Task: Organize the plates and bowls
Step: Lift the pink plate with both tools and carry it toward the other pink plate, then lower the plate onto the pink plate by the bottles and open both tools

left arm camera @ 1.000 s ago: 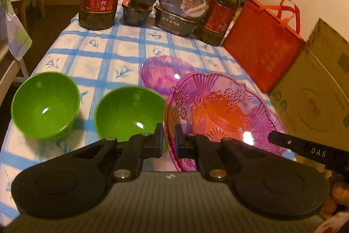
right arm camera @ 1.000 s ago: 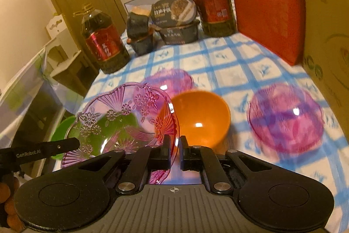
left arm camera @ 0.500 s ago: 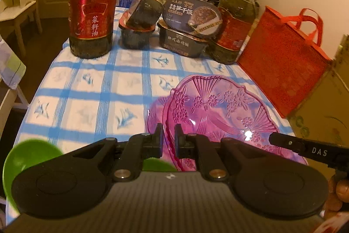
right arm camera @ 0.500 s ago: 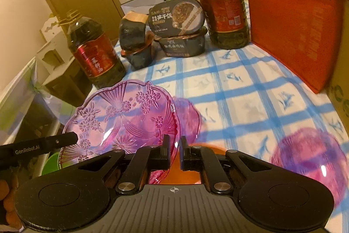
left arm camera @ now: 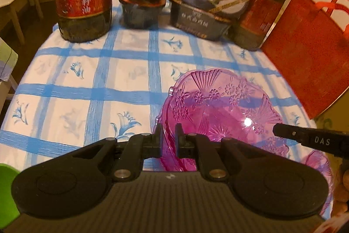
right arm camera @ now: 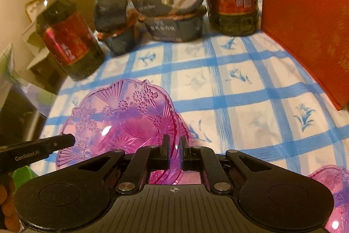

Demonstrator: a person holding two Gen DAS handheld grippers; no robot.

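table (left arm camera: pixel 91 71): the blue-checked cloth lies bare across its middle, and that open stretch is the roomiest spot you have for a landing; oil bottles, food tubs and a red bag (right arm camera: pixel 305 21) line the far edge and right side.
pink plate (left arm camera: pixel 226 110): the large patterned glass plate hangs between your two tools, tilted, over the near part of the table; I cannot tell whether its underside touches the cloth.
second pink dish (right arm camera: pixel 333 185): it sits low at the right corner of the right wrist view, apart from the carried plate.
green bowl (left arm camera: pixel 6 191): only a sliver shows at the near left corner, off to the side of the plate.
left gripper (left arm camera: pixel 168 143): your fingers are pressed together on the plate's left rim, the glass edge passing between them.
right gripper (right arm camera: pixel 174 153): here too the fingers pinch the rim, on the plate's opposite side.
step in hand: by my reading you are carrying the plate with both tools toward a place to set it down.
next move: bring both sides down level and together so the plate does not twist; part the fingers only once it rests flat, and stay short of the bottles.
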